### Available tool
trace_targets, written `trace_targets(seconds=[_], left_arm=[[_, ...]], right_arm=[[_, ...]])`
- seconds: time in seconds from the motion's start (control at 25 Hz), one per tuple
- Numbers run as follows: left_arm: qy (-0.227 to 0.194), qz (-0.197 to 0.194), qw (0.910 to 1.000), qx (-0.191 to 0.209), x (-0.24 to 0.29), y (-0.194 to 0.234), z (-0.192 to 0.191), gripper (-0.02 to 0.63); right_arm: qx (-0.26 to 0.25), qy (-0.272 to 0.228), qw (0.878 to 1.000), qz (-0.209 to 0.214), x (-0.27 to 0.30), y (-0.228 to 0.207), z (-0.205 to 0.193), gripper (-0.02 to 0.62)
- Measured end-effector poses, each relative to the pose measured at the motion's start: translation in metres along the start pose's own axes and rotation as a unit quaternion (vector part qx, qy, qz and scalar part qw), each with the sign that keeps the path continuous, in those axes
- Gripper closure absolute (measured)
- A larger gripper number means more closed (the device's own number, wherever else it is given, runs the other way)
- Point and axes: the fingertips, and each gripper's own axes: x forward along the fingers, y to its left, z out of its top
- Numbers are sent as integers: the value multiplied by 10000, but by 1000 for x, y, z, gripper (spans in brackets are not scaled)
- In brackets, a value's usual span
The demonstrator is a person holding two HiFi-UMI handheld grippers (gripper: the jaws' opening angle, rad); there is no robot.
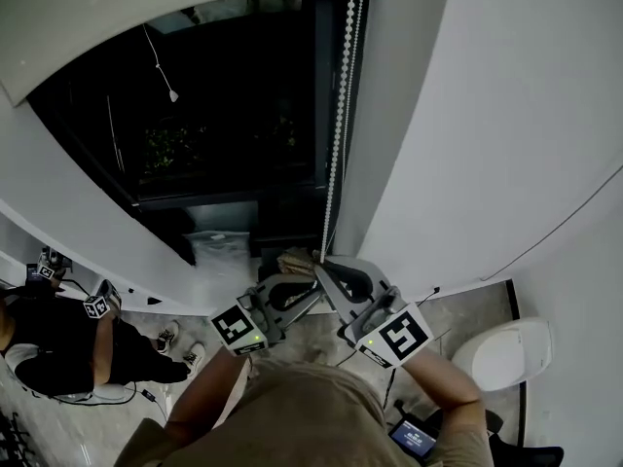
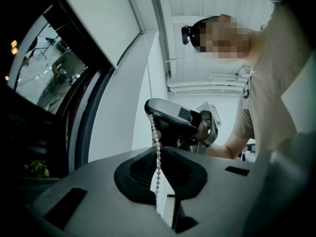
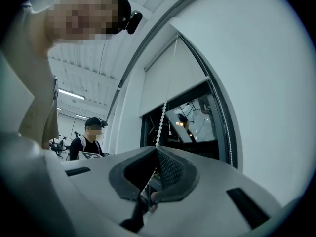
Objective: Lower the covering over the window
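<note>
Left gripper point(image 1: 308, 296) and right gripper point(image 1: 329, 269) are both clamped shut on the bead chain point(image 1: 339, 125) right of the window point(image 1: 214, 115), blind point(image 1: 146, 13) high up: best pull straight down, alternate grips, never release both.

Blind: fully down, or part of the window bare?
Partly down. The blind covers only the top; the dark window is bare below its bottom edge in all three views.
</note>
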Motion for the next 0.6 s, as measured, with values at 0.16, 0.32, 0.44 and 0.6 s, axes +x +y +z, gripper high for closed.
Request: trace_targets(seconds=[0.16,0.32,0.44,0.6], left_arm=[[-438,-212,9988,-49,-24,6,18,457],[-710,-50,9975,-2,-5,16,55,457],[-932,-151,9954,-131,15,14,77,457],[-689,-21,9976,20,25,16,74,580]], right_arm=[[587,580,9966,-81,-16,-18,-58,588],[609,836,9946,73,-28,-4,-82,588],[570,766,9952,215,-23,11,-79,588],[443,737,9958,323,-24,21,-75,588]])
